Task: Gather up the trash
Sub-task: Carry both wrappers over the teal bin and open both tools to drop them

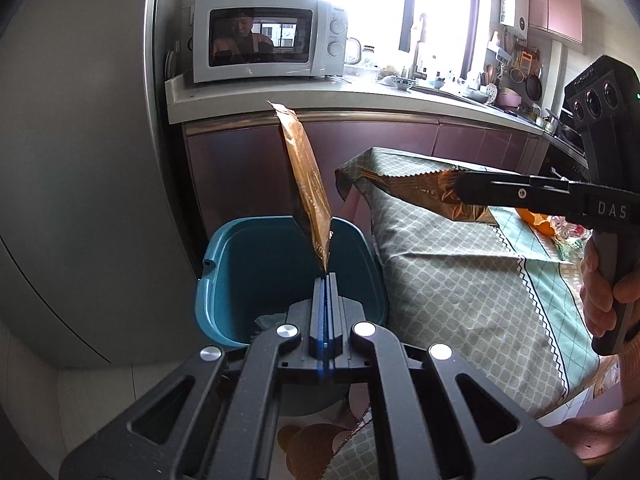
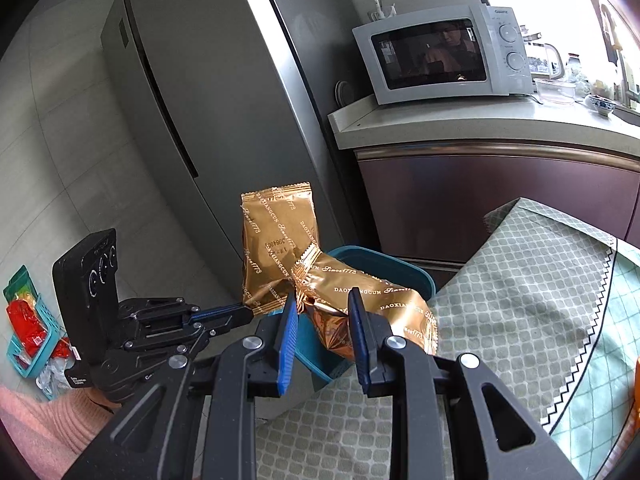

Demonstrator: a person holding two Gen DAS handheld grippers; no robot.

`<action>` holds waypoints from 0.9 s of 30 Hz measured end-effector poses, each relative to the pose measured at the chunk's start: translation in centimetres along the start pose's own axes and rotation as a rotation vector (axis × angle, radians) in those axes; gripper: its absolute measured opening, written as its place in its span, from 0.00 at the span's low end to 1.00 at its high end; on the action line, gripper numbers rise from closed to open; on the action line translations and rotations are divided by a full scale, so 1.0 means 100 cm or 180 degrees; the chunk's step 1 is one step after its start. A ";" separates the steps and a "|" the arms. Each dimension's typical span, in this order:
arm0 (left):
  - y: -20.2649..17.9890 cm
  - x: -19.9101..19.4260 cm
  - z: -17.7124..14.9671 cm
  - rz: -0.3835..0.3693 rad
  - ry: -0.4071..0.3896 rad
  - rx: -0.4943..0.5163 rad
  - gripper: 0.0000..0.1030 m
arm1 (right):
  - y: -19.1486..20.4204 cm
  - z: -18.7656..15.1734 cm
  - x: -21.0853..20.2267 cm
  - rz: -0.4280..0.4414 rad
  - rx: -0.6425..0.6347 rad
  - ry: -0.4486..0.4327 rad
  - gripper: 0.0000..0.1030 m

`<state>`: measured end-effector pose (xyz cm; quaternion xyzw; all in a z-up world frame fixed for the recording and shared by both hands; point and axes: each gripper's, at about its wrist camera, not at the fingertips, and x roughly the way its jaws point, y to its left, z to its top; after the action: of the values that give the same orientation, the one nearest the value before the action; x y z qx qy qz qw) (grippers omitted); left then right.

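My left gripper point(image 1: 327, 276) is shut on the corner of a gold snack wrapper point(image 1: 306, 184) and holds it upright above a teal trash bin point(image 1: 236, 264). The same wrapper point(image 2: 276, 240) and left gripper point(image 2: 248, 314) show in the right wrist view. My right gripper point(image 2: 324, 302) is shut on a second, crumpled gold wrapper point(image 2: 368, 300) and holds it over the bin's near rim point(image 2: 384, 264). In the left wrist view the right gripper point(image 1: 460, 190) comes in from the right with that wrapper point(image 1: 424, 192). Some white trash point(image 1: 268, 320) lies in the bin.
A table with a green patterned cloth point(image 1: 460, 280) stands right of the bin, with orange peel point(image 1: 536, 220) on it. A grey fridge point(image 2: 192, 120) is to the left. A counter with a microwave point(image 1: 272, 38) stands behind. A teal basket with red packets point(image 2: 28, 324) lies on the floor.
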<state>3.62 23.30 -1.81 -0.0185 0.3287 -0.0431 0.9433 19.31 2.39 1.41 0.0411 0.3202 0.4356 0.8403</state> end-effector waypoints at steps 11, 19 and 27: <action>0.009 0.016 -0.006 0.0090 0.0116 -0.0016 0.01 | 0.003 0.013 0.034 0.0024 -0.0008 0.0127 0.22; 0.018 0.029 -0.012 0.0131 0.0213 -0.0042 0.01 | 0.000 0.016 0.061 0.0001 0.0033 0.0279 0.23; 0.023 0.048 -0.016 0.0144 0.0325 -0.0088 0.01 | -0.004 0.015 0.082 -0.0026 0.0116 0.0382 0.23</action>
<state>6.51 25.15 -6.20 -0.0219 0.3773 -0.0182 0.9256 23.94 8.69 -1.66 0.0288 0.3780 0.4280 0.8204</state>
